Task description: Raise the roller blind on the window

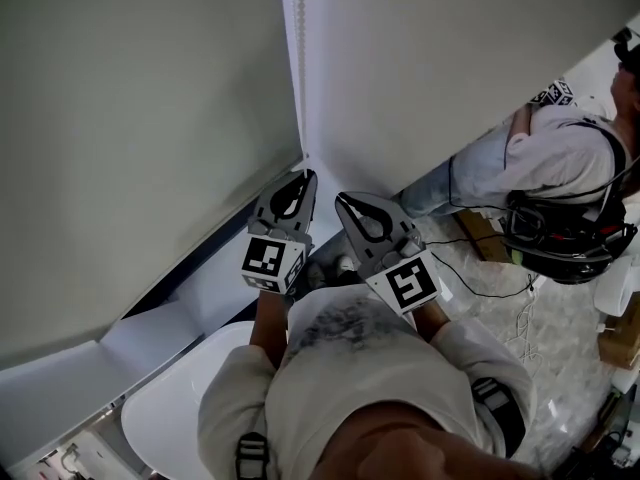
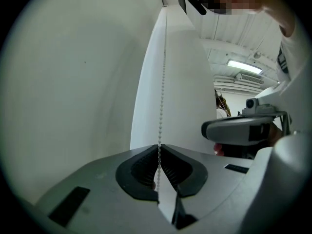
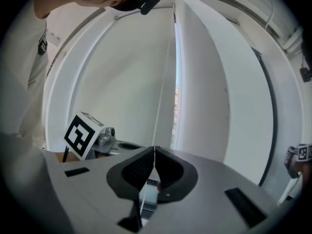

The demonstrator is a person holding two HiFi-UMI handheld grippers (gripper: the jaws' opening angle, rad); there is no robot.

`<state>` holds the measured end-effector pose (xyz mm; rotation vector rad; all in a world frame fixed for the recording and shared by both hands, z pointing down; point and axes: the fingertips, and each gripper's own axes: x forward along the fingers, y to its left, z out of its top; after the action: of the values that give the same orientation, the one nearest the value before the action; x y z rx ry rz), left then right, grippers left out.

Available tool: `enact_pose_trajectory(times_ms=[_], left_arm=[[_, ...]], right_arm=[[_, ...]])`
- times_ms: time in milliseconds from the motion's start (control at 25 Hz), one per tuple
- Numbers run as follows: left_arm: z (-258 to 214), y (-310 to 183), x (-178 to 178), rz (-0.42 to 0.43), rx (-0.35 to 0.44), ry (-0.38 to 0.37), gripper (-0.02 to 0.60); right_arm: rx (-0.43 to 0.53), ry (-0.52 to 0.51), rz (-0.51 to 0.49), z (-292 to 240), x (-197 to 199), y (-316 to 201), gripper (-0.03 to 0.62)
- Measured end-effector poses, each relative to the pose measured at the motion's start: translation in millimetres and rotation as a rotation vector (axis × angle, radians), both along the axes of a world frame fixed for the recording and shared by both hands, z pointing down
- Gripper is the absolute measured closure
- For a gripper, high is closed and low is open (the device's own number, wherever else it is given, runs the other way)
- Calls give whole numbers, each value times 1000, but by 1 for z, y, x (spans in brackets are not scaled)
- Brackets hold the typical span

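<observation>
A white bead chain (image 1: 298, 68) hangs down the white strip between two lowered grey roller blinds, one on the left (image 1: 150, 118) and one on the right (image 1: 430, 58). Both grippers point up at the corner where the blinds meet. My left gripper (image 1: 303, 175) is shut on the bead chain (image 2: 162, 82), which runs straight up from between its jaws (image 2: 159, 146). My right gripper (image 1: 341, 198) sits just right of it and slightly lower. It is shut too, (image 3: 154, 148) with a thin strand of bead chain (image 3: 160, 96) rising from its closed tips.
A white window sill (image 1: 215, 278) runs below the left blind, with a white rounded seat (image 1: 170, 408) under it. Another person (image 1: 560, 158) wearing cabled gear stands at the right. Cables (image 1: 490, 288) and cardboard boxes (image 1: 625, 333) lie on the pale floor.
</observation>
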<state>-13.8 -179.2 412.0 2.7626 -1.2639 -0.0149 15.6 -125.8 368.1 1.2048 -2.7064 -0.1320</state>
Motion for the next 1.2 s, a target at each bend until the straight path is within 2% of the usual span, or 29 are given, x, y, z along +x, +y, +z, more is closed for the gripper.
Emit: enact_pose_trajectory(times_ms=[560, 720, 840, 1080, 1200], left_arm=[[22, 29, 0, -2, -34, 10, 565], [25, 35, -1, -9, -32, 5, 565], [21, 42, -1, -8, -26, 10, 565], [14, 49, 1, -11, -20, 19, 565], [13, 50, 3, -13, -18, 17, 565]], right_arm=[[95, -70, -129, -60, -30, -7, 528], [119, -82, -165, -76, -39, -7, 476], [149, -85, -171, -95, -43, -6, 465], [200, -105, -179, -130, -47, -7, 465], [201, -122, -185, -137, -47, -6, 504]])
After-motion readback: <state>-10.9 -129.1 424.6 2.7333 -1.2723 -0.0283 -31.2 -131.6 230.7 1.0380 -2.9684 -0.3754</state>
